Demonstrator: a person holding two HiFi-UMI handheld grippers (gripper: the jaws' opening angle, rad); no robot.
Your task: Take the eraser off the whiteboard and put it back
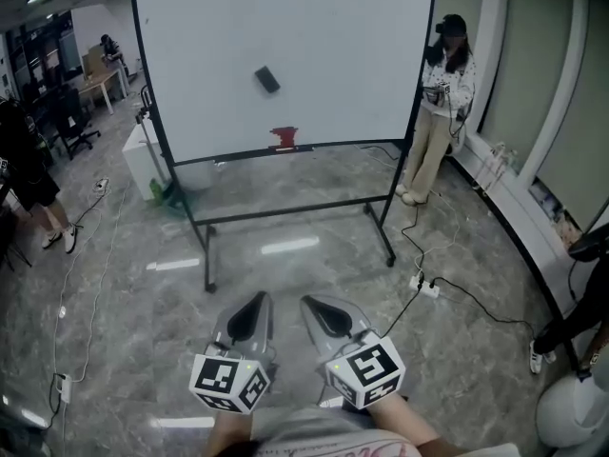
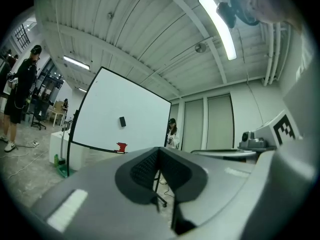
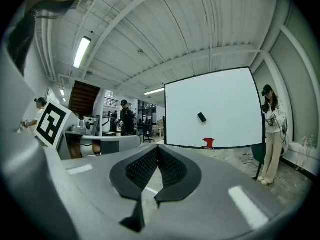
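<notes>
A black eraser (image 1: 267, 79) sticks, tilted, near the middle of the white whiteboard (image 1: 333, 36) on its wheeled stand. It also shows as a small dark block in the left gripper view (image 2: 122, 121) and the right gripper view (image 3: 201, 117). A red object (image 1: 284, 138) sits on the board's lower ledge. Both grippers are held low and side by side, far short of the board and pointing level at it. My left gripper (image 1: 257, 300) is shut with nothing in it. My right gripper (image 1: 315, 304) is shut and empty too.
A person (image 1: 440, 103) stands by the board's right edge, and another (image 1: 29, 174) stands at the far left. Cables and a power strip (image 1: 425, 288) lie on the marble floor to the right. A white box (image 1: 146, 158) sits behind the board's left leg.
</notes>
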